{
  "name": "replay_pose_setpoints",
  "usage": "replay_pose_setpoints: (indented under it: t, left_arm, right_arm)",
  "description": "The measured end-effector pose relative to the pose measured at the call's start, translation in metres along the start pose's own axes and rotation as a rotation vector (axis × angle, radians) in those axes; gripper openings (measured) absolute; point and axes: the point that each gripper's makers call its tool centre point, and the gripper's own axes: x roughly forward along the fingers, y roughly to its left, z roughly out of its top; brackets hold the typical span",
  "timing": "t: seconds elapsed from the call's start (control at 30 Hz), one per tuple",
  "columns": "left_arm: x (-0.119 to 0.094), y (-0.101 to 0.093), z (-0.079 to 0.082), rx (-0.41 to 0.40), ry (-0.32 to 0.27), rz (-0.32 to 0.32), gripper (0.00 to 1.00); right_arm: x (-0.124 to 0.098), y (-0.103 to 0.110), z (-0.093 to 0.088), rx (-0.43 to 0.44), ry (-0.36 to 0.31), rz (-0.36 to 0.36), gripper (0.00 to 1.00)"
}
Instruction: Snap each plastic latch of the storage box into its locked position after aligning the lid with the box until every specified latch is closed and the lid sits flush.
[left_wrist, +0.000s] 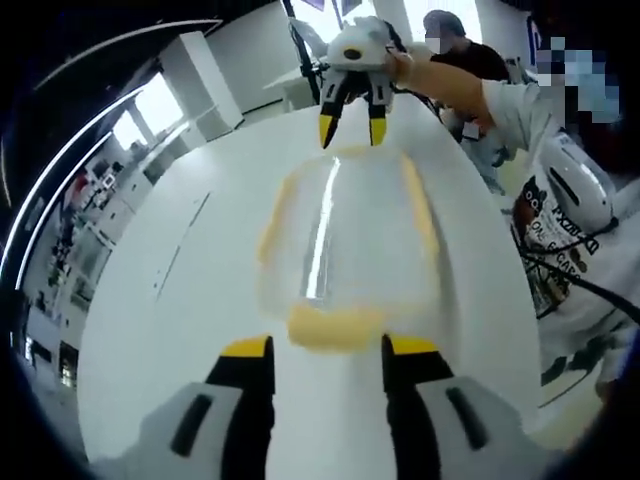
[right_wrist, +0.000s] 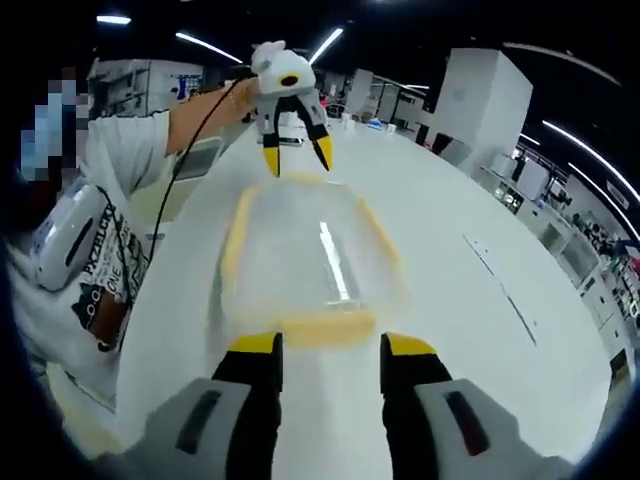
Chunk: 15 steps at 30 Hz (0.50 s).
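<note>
On white table (left_wrist: 180, 300), clear storage box (left_wrist: 345, 245), both grippers' jaws released, bright workshop

Clear box (left_wrist: 345, 250) with lid on, lying flat on the white table (left_wrist: 180, 300).

The box is see-through plastic with rounded corners, and its clear lid (right_wrist: 310, 255) throws a bright streak of glare down the middle. Yellow latches run along its sides: one on the near short end (left_wrist: 335, 327) and one along each long side in the left gripper view, and one on the near end (right_wrist: 315, 326) in the right gripper view. Blur hides whether any latch is snapped down.
</note>
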Motion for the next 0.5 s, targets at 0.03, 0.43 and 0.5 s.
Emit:
replay_pose_setpoints:
  t: [0.03,0.43,0.5]
  left_arm:
    - [0.001,0.001,0.001,-0.001,0.001,0.0,0.45]
    - [-0.022,0.002,-0.014,-0.014,0.032,0.015,0.44]
    - [-0.034,0.005,-0.015,-0.026,0.024,0.034,0.43]
  right_arm:
    - [0.0,0.0,-0.001,0.002,-0.001,0.002,0.38]
    - [-0.015,-0.002,-0.016,0.009,-0.004,-0.002,0.38]
    - [-0.02,-0.004,-0.015,0.015,-0.022,-0.012,0.37]
